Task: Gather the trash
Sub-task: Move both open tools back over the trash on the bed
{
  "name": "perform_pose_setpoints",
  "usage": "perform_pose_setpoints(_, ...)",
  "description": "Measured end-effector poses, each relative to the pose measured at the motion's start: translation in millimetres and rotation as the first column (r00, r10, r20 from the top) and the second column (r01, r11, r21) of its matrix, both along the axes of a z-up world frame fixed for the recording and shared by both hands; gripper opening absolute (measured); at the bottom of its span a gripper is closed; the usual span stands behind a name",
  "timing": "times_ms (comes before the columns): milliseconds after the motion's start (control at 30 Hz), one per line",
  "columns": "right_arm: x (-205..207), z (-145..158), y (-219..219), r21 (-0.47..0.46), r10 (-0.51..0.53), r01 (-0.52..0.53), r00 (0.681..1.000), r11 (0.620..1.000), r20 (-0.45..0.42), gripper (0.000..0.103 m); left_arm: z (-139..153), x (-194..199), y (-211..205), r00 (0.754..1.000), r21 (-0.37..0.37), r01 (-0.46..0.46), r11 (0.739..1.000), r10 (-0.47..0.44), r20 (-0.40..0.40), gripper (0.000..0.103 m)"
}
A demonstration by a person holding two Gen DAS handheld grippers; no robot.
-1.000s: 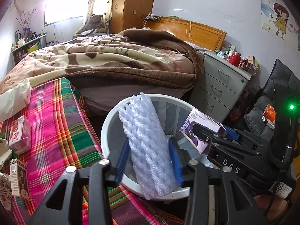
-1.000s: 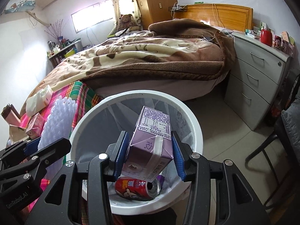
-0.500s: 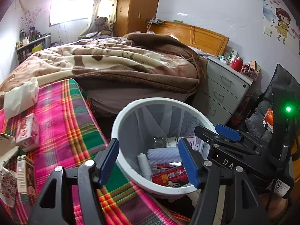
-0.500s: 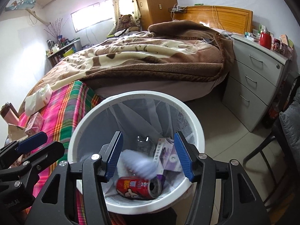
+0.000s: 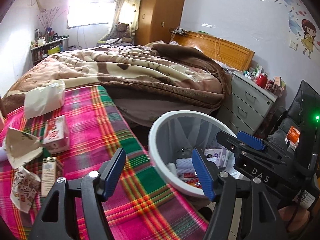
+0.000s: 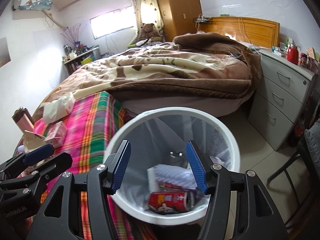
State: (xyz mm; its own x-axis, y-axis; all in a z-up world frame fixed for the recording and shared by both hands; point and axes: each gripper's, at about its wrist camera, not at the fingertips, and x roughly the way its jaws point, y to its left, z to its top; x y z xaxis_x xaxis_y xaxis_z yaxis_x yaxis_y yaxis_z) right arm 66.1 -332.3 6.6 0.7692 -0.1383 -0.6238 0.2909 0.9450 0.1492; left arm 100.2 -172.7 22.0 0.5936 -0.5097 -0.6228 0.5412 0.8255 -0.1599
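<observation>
Foam sleeve (image 6: pixel 176 175) dropped, now lying crosswise

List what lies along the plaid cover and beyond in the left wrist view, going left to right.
Torn paper scrap → pink carton → left gripper → white trash bin → right gripper → grey drawer unit.

left hand-held gripper (image 5: pixel 160 172): opening, nothing between jaws | right hand-held gripper (image 6: pixel 159 165): apart, empty, tilted down
</observation>
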Motion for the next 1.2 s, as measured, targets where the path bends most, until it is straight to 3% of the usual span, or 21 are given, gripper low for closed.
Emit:
perform_pose_setpoints(333,8,6,33,0.009,0.074,-0.074,0.996,0.997,0.051,0.061,3,2,47,0.995,-0.003,-0.093,0.996,0.093,0.031,0.071)
perform_pose_setpoints(467,12,7,49,0.005,0.116,-0.116,0.991,0.993,0.065,0.072,1,4,73,0.990,-0.004,-0.140,0.990,0.140,0.034,0.073)
perform_pose_setpoints(1200,53,-11,121,0.059,0.256,-0.257,0.967,0.965,0.011,0.073,-32,18,192,0.930,0.032,-0.364,0.931,0.365,-0.029,0.073)
